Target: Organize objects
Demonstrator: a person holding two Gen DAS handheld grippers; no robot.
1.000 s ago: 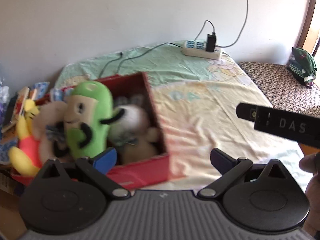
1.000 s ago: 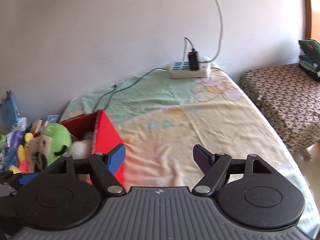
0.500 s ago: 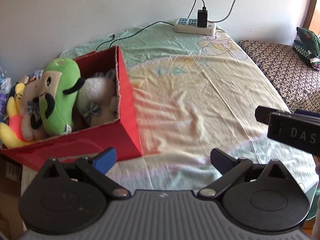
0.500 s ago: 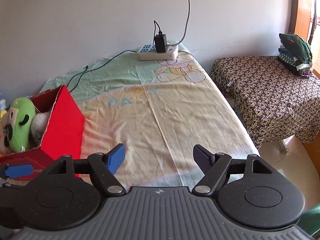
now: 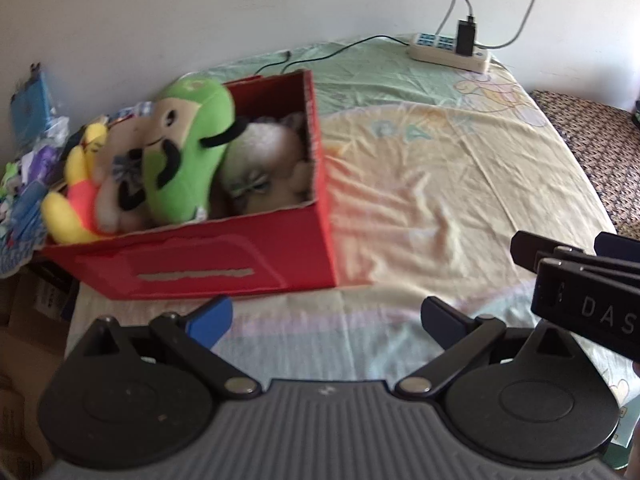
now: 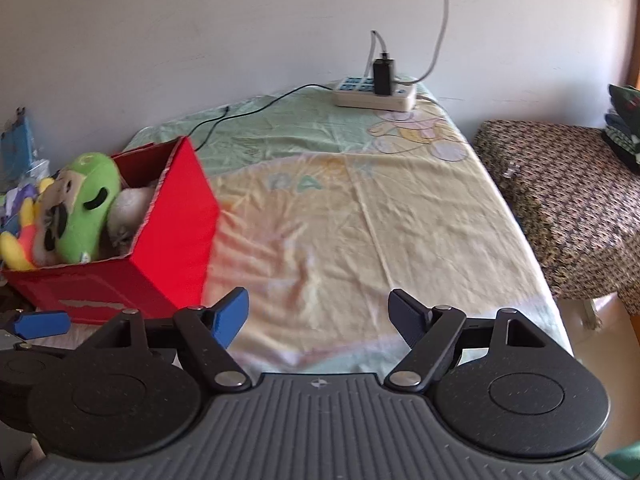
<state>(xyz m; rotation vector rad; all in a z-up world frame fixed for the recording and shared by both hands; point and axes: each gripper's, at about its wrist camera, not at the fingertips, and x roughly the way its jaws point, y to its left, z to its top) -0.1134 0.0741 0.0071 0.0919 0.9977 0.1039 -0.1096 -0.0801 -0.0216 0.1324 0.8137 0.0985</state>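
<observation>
Left wrist view: a red box (image 5: 224, 256) packed with plush toys (image 5: 182, 152) sits at the bed's (image 5: 440, 168) left edge — both left tongs (image 5: 326, 314) and right tongs (image 6: 318, 310) spread wide, empty.

Open red box (image 5: 224, 264), plush toys (image 5: 184, 152) inside

Toys (image 5: 184, 152) in box (image 5: 224, 268) on bed (image 5: 440, 184)

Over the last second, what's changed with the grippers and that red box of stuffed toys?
Only the grippers moved: both pulled back from the red box and swung about, so it looks smaller now. Neither the left gripper nor the right gripper took hold of anything; both stayed open. The green plush and its neighbours stayed in the box, and the power strip stayed on the bed.
</observation>
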